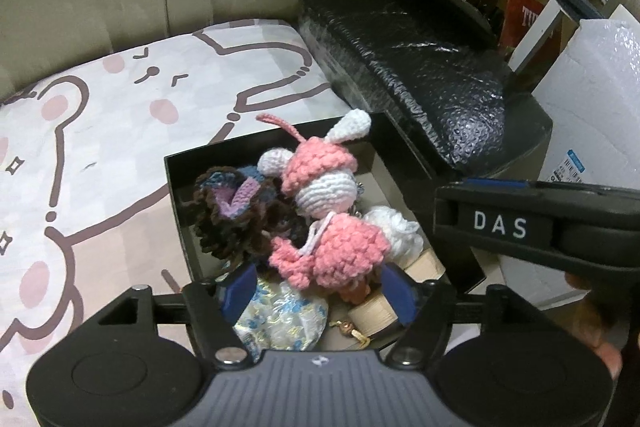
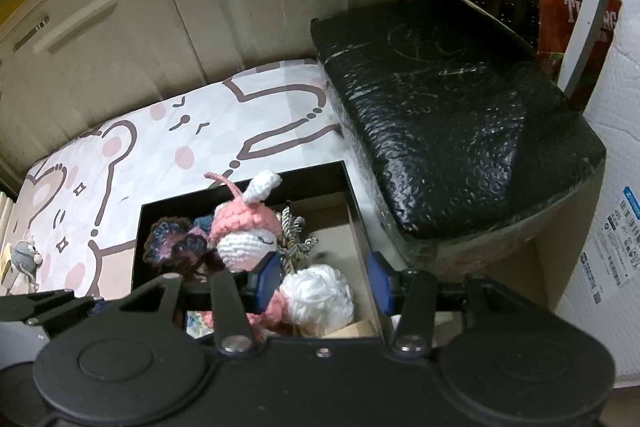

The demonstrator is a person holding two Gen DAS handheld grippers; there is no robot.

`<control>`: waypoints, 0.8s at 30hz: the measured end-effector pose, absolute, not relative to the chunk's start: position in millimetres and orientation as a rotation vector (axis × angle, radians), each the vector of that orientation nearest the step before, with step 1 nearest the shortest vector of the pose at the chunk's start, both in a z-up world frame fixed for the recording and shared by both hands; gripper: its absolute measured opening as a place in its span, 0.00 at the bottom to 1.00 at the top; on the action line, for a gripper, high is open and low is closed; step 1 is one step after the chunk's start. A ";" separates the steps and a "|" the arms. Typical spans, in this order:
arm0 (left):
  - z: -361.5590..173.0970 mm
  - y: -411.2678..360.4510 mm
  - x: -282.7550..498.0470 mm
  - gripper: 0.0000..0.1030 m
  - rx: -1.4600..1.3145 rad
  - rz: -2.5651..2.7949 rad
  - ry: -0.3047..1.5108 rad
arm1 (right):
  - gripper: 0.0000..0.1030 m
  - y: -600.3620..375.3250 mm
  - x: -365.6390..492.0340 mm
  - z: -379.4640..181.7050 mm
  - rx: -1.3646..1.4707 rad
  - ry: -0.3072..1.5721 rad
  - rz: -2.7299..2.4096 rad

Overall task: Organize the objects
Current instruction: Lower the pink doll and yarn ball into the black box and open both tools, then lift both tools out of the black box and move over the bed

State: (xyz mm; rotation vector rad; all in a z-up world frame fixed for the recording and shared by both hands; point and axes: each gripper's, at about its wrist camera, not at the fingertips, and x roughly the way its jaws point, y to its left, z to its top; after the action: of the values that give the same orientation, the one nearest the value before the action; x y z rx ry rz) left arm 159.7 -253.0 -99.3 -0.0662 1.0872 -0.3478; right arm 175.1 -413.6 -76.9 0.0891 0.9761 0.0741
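A black open box (image 1: 176, 179) sits on the bed, filled with crochet items. A pink and white crochet bunny doll (image 1: 320, 179) lies on top, beside a dark brown and purple crochet flower (image 1: 228, 207), a white yarn ball (image 1: 396, 227), a floral pouch (image 1: 280, 315) and thread spools (image 1: 372, 315). My left gripper (image 1: 318, 291) is open just above the box's near end, its fingers either side of the doll's pink body. My right gripper (image 2: 324, 279) is open over the same box (image 2: 138, 239), above the white ball (image 2: 320, 291), with the doll (image 2: 248, 239) at its left finger.
The bed has a cartoon-print sheet (image 1: 100, 131). A black bubble-wrapped package (image 1: 420, 67) lies right of the box. A white bubble-wrap roll (image 2: 616, 187) stands far right. A small grey crochet toy (image 2: 24, 255) lies at the bed's left. Cabinet doors (image 2: 240, 7) stand behind.
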 end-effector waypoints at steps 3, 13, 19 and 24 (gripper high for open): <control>-96.6 -251.1 156.6 0.75 -0.059 -0.342 1.084 | 0.53 -412.8 172.5 -74.4 0.085 0.976 0.071; -85.7 -239.0 147.5 0.87 -0.055 -0.310 1.065 | 0.67 -409.3 161.5 -59.4 0.070 0.965 0.070; -77.4 -230.0 141.2 0.93 -0.063 -0.288 1.051 | 0.75 -408.4 152.9 -47.3 0.064 0.945 0.066; -71.4 -224.2 134.8 0.97 -0.055 -0.275 1.037 | 0.83 -406.9 145.3 -40.2 0.041 0.930 0.049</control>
State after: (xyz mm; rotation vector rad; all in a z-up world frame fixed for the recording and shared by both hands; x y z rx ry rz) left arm 134.8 -224.2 -71.4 -0.0548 1.0368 -0.2755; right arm 145.3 -406.9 -40.2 0.0410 0.9296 0.0491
